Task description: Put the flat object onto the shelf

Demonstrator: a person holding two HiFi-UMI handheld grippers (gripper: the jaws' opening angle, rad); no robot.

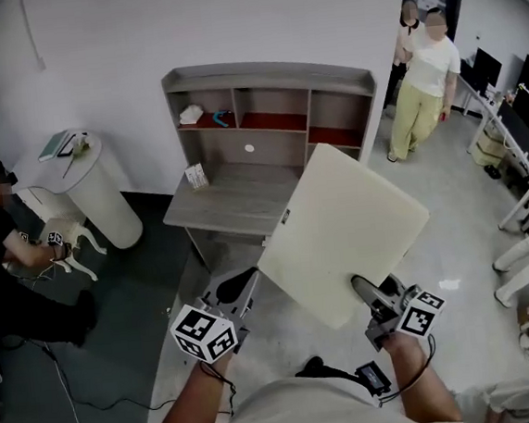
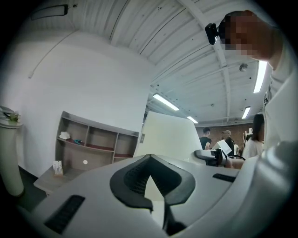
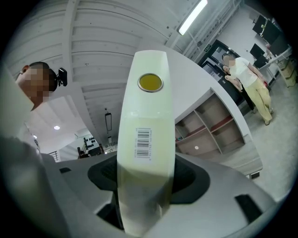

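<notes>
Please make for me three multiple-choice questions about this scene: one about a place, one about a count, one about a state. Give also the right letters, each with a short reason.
1. In the head view, on which side of the shelf is the round white stand?
A. left
B. right
C. in front of it

2. How many compartments does the shelf's upper row have?
A. two
B. three
C. five

3. The right gripper is:
A. open and empty
B. shut on the panel
C. out of view

Answers:
1 A: the stand is left of the shelf in that view.
2 B: three compartments show side by side in the head view and the left gripper view.
3 B: the right gripper view shows the panel's barcoded edge clamped between the jaws.
</notes>
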